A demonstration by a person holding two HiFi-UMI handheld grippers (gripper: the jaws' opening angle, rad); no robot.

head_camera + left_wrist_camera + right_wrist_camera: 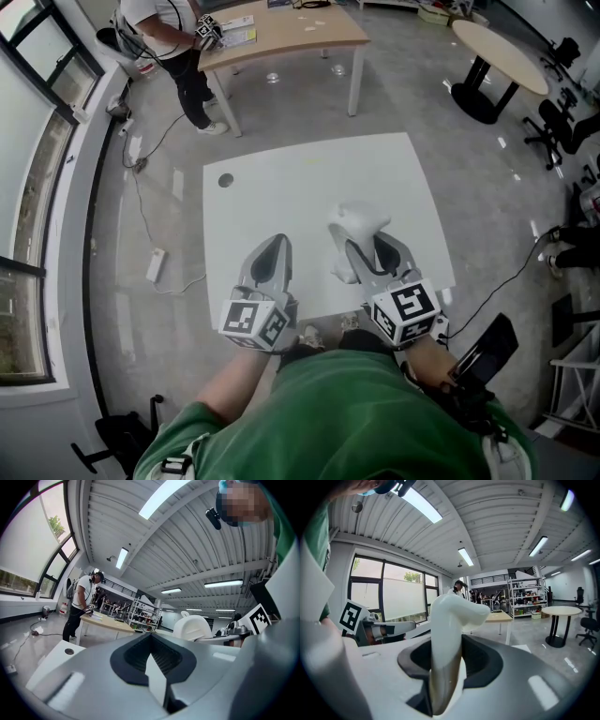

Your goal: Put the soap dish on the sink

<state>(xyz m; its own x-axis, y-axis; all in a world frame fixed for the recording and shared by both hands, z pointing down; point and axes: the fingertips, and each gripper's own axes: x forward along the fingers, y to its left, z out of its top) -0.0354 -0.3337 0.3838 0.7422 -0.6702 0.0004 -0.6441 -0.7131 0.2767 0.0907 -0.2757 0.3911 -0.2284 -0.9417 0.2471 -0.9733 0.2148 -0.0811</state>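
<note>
My right gripper [364, 247] is shut on the white soap dish [361, 225], a smooth curved piece that sticks out past the fingertips over the near part of the white table [309, 178]. In the right gripper view the soap dish [450, 616] stands upright between the jaws of the right gripper [448, 645]. My left gripper [275, 242] is beside it on the left, shut with nothing in it. From the left gripper [151, 637] the soap dish [192, 627] shows off to the right. I see no sink in any view.
The white table has a small round hole [225, 180] near its far left corner. Beyond it stand a wooden table [281, 33] with a person [173, 37] beside it and a round table [497, 52]. Cables and a power strip [155, 264] lie on the floor at the left.
</note>
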